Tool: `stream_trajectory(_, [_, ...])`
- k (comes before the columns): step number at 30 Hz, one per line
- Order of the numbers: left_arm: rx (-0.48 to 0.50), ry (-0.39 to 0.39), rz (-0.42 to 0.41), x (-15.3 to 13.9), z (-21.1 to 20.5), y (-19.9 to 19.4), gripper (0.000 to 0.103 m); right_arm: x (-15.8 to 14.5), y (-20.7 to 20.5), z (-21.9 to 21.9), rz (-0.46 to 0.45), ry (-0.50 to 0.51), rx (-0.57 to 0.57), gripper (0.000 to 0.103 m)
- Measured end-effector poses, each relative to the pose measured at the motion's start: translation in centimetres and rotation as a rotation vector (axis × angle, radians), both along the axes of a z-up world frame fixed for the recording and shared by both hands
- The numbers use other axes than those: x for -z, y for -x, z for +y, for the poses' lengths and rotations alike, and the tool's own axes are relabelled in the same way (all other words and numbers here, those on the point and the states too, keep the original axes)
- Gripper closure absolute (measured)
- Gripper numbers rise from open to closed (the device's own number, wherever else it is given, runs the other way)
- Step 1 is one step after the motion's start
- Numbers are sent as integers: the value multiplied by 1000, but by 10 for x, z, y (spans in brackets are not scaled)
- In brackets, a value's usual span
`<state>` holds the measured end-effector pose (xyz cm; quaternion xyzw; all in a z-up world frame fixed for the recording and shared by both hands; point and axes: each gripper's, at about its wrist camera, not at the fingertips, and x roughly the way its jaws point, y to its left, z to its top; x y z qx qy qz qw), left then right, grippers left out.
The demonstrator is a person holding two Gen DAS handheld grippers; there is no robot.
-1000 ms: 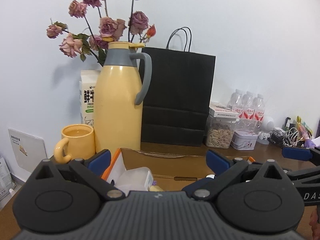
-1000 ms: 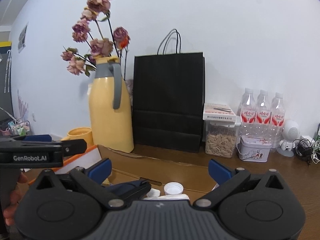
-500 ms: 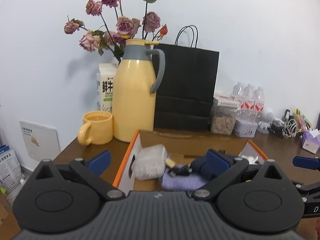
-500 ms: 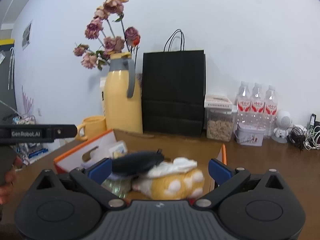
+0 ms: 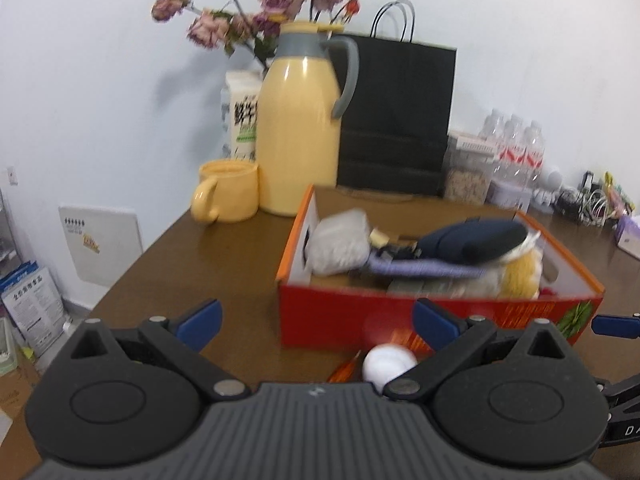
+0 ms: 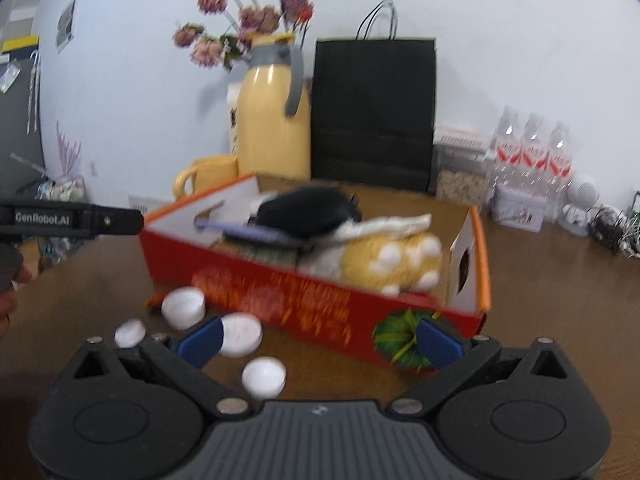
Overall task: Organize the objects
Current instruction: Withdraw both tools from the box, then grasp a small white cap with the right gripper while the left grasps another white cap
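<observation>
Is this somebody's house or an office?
Hard to say; probably a home or small office corner. A wooden table against a white wall holds a yellow jug, dried flowers and water bottles.

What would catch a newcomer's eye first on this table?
The red box mid-table, heaped with a yellow plush and a dark pouch. Behind it stand a tall yellow jug and a black bag; white caps lie scattered on the table in front of the box.

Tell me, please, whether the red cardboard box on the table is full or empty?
Full: the red box holds a yellow plush toy, a dark pouch and more, heaped above its rim.
</observation>
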<state>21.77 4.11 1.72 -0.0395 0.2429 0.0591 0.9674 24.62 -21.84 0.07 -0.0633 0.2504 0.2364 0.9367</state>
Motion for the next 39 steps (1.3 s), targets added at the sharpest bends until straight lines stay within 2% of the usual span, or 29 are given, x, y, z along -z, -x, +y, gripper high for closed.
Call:
stream_trajectory(6, [-4,9,56,19,12,8,0,21,-1,15,58,50,-29,10])
stream_trajectory(11, [15,30,107,34,19,10,0,28,-5,24,80,60,-42,28])
stream_trajectory(13, [30,55,131,40,20,8,0,31,-5,27,87,58,-53,31])
stream_trajectory(18, [59,102,154,51,17,5,0,35,-6,33,103,63,-86,55])
stream_trajectory(22, [81,119,172,55,14,2,0,34,-6,31,109,49,-93,66])
stream_trajectory(24, [87,119,163,55,12,4,1,34,-5,32,108,51,-102,68])
stream_trajectory(27, [105,124,149,55,10,6,12,34,-3,34,99,64,-115,68])
stream_trajectory(30, [116,125,137,55,7,7,31,34,-3,33,101,61,-117,68])
stream_trajectory(32, [145,149,130,54,7,9,69,34,-3,33,99,65,-116,68])
stream_trajectory(33, [161,167,132,55,7,9,74,34,-4,33,99,65,-116,68])
stream_trajectory(37, [165,183,117,55,6,11,75,34,-3,34,94,71,-115,69])
stream_trajectory(39, [160,187,112,55,7,12,75,33,-3,34,93,71,-118,74])
